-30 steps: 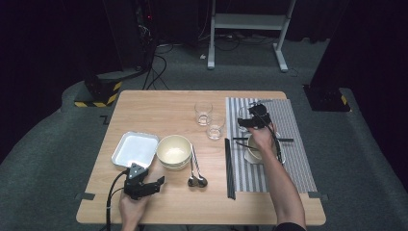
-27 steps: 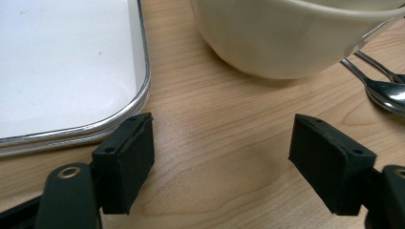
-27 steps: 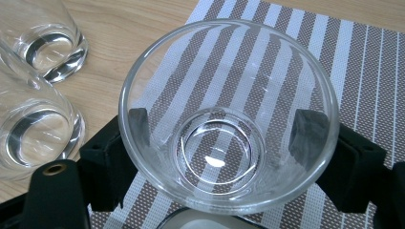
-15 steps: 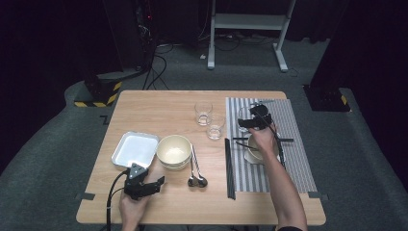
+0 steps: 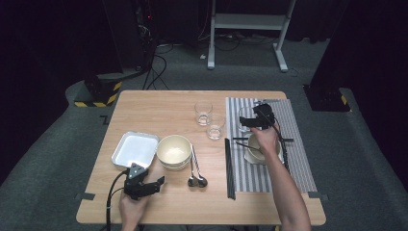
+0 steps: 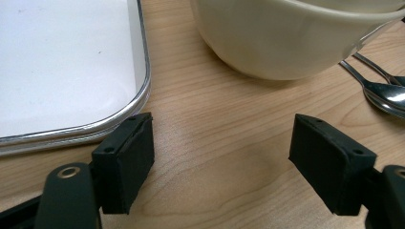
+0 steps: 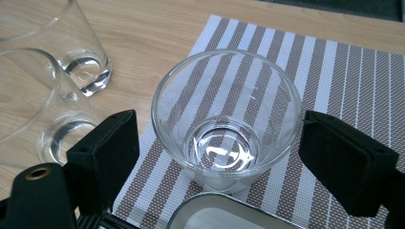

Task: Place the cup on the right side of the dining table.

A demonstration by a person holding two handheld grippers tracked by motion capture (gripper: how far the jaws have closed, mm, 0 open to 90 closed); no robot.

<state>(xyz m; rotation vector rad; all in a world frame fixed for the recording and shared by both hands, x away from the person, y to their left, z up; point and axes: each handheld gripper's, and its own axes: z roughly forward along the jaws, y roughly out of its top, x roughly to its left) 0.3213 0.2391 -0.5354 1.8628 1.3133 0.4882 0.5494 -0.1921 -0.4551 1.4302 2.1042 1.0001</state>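
Three glasses counted; one glass (image 7: 228, 129) stood between released right gripper (image 7: 239, 148) fingers.
Two spoons (image 5: 195, 166) noted; left gripper (image 6: 229, 162) fingers released.

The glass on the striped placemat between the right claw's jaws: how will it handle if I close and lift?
The glass looks smooth and tapers toward its base, so it may slip upward out of the pads. Clear, thin walls suggest it is fragile; squeeze gently. It appears empty, so probably light, and it stands upright on the flat placemat.

A clear glass tumbler (image 7: 228, 138) stands on the striped woven placemat (image 7: 344, 81), between the right tongs (image 7: 229, 162); two more clear glasses (image 7: 76, 52) stand left on the wooden counter (image 7: 153, 33).
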